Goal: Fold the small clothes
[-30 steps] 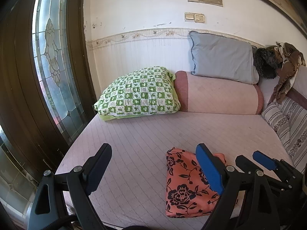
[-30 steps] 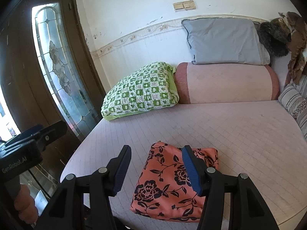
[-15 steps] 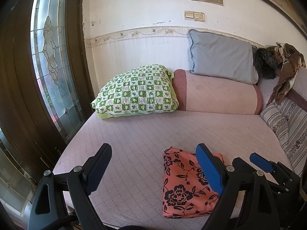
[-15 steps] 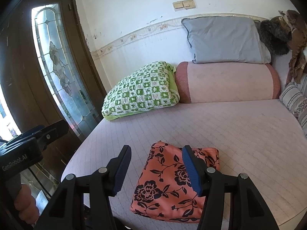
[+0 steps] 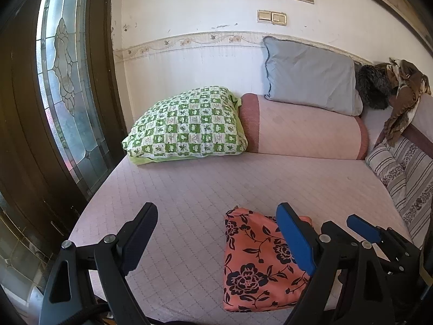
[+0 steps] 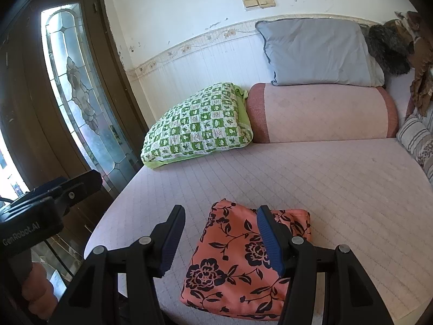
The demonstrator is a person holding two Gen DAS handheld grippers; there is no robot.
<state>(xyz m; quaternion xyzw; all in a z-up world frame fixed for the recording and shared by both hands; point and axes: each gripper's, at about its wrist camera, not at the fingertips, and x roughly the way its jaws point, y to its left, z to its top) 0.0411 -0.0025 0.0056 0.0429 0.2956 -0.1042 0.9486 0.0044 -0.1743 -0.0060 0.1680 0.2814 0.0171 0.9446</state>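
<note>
Folded floral garment [image 6: 243,260] lies on bed [image 6: 338,189]; left gripper [image 5: 216,238] and right gripper [image 6: 220,241] hover level, fingers spread.

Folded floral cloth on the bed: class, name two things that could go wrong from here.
1. The cloth lies close to the bed's near edge, so a nudge might slide it off.
2. Both grippers, left and right, hang open close by; a finger could snag the cloth and undo the fold.
</note>
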